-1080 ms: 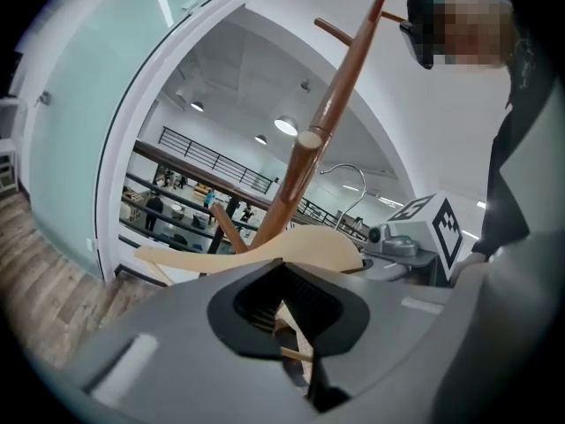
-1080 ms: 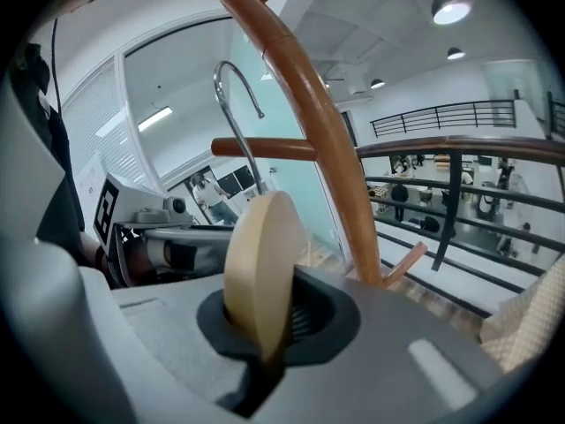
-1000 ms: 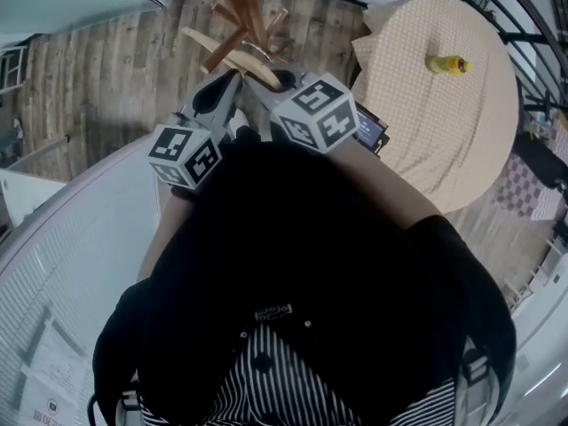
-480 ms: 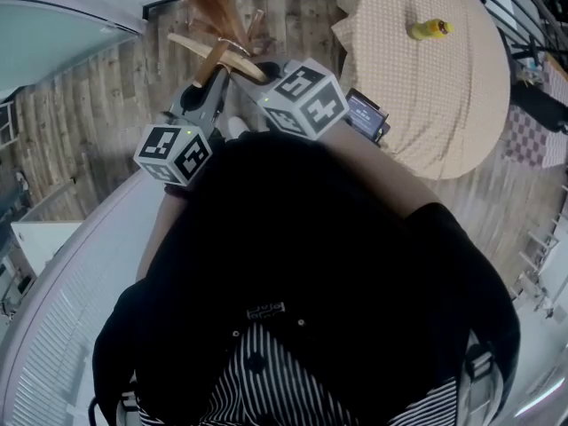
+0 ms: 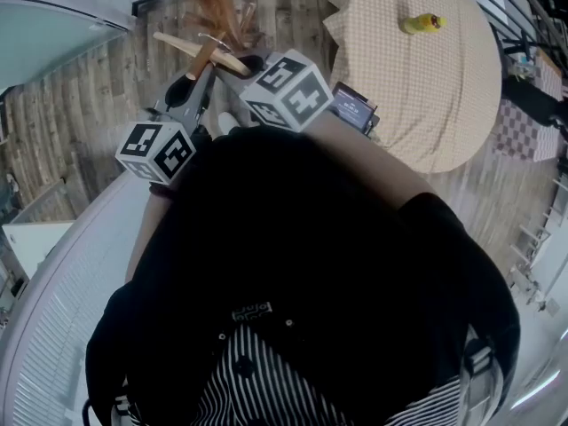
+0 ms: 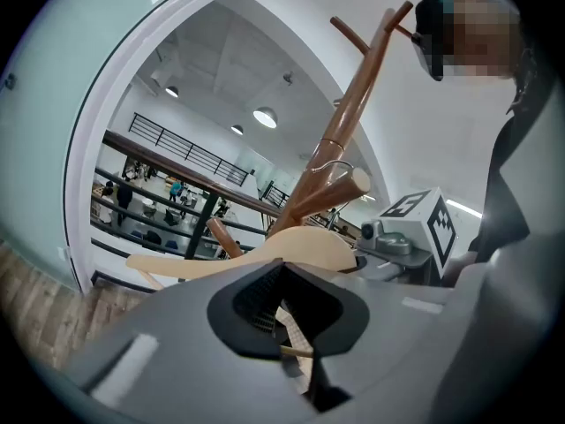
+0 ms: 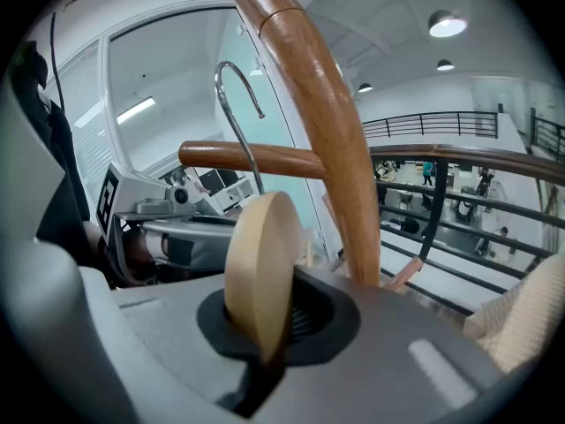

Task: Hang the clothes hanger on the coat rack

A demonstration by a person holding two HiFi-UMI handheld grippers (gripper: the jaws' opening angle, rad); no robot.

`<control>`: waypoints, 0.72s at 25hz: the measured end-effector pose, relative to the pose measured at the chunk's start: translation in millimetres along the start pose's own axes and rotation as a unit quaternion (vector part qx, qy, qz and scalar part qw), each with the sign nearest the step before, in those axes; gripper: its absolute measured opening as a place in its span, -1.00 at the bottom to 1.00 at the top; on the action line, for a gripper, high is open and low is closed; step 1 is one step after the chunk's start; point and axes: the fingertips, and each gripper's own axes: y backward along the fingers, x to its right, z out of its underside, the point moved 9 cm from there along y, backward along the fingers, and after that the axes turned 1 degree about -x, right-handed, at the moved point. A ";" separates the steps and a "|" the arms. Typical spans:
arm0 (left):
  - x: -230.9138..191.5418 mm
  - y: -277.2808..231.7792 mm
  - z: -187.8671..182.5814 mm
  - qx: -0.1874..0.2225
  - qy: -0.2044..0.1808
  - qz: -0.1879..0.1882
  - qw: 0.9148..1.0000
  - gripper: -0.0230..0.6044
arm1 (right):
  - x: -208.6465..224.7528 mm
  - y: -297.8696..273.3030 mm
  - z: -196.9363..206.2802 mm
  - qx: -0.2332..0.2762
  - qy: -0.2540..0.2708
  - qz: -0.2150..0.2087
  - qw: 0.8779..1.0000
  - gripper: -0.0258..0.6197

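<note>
Hanger (image 7: 258,254) between right hand-held gripper (image 7: 270,336) jaws

Jaws closed: left gripper (image 6: 282,300), right gripper (image 7: 263,329)

Garment: a black top (image 5: 302,229) is being worn, filling the centre of the head view. A black-and-white striped fabric (image 5: 257,389) with small dark buttons is being shown at the lower edge. A dark strap with a pale buckle (image 5: 475,362) is being seen at lower right.

Rig: the left gripper (image 6: 282,312) and right gripper (image 7: 274,325) are each being shown as a matte grey shell with a black collar round the jaw slot, ribbed black lining inside and a pale rectangular mark on the shell. White cubes with black square markers are being carried, at left (image 5: 156,151) and at upper centre (image 5: 286,90).
</note>
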 end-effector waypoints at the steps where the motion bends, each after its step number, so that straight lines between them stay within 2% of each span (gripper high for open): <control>1: 0.3 -0.2 0.2 0.002 0.001 -0.001 1.000 -0.93 | -0.1 -1.3 0.2 -0.002 0.000 -0.001 1.000 -0.92; 8: 0.4 -2.0 -0.6 0.018 0.010 -0.015 1.000 -0.92 | 1.9 -10.0 -2.7 -0.013 0.000 -0.008 1.000 -0.92; 18: -5.3 6.9 7.5 0.013 0.001 -0.018 1.000 -0.93 | -3.2 -25.0 2.2 -0.022 0.010 -0.003 1.000 -0.92</control>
